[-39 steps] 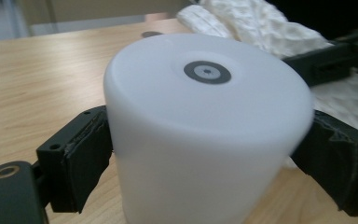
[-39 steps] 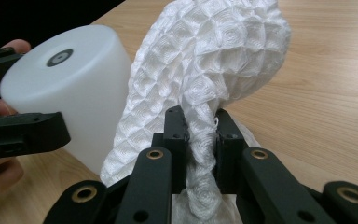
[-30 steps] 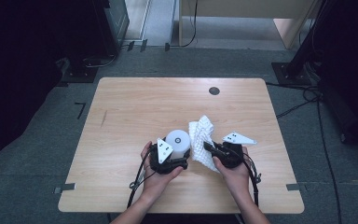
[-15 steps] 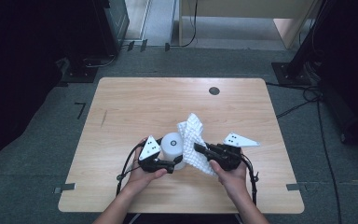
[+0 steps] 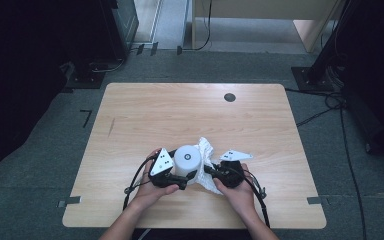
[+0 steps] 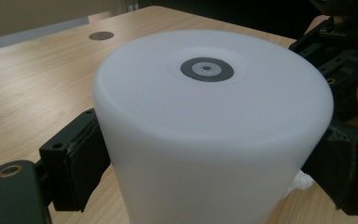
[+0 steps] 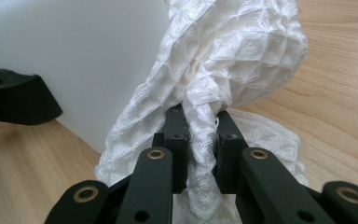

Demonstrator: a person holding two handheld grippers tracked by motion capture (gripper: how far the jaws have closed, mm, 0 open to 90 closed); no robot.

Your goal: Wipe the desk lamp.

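The right gripper (image 7: 200, 135) has its two black jaws pinched nearly together on a bunched fold of the white waffle-textured cloth (image 7: 233, 60), which rises from the jaws and drapes against the right side of the white, smooth plastic cylinder (image 6: 209, 130). The left gripper (image 5: 180, 179) stands with its jaws spread wide around that cylinder, one pad on each side of its wall, clamping it upright at the near middle of the pale wooden table (image 5: 145, 115). Judging by looks, the cloth is light, soft and limp; it takes no shape of its own, so a pinch on a gathered fold, as now, seems the sound place to hold it, though a thin edge could slip out. The cylinder looks stiff and fairly light, with a slick, rounded surface that may turn or slide between the pads when rubbed; a grip low across its widest part seems safest. Both hands sit close together, the cloth touching the cylinder between them.
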